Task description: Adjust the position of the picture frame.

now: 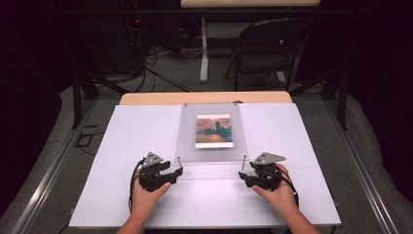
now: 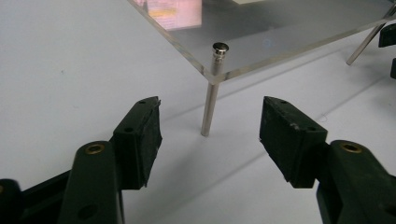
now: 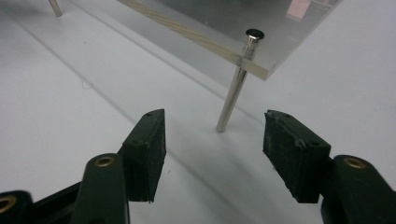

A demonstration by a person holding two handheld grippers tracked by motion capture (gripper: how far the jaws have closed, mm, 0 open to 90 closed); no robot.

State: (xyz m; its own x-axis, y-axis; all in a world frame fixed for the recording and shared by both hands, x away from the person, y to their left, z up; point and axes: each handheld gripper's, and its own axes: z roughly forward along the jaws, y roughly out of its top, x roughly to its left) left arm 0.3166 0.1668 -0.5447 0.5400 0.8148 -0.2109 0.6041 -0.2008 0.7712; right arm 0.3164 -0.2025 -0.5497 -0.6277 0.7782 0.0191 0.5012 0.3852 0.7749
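Clear acrylic panel (image 1: 212,130) on metal pins (image 2: 209,93)

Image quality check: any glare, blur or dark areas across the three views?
High view: the white board is bright with a sheen in front of the acrylic panel, surroundings near black, picture soft. Left gripper view: metal post sharp, reflection on the panel blurred, soft shadows on the board. Right gripper view: post in focus, far panel hazy, mild wide-angle stretch at the edges.

The white table (image 1: 146,131) is viewed from above, facing forward. Each gripper view is taken low and close, aimed at one near metal leg of the clear acrylic plate (image 1: 213,108) (image 2: 280,28) (image 3: 196,18), shared by all.
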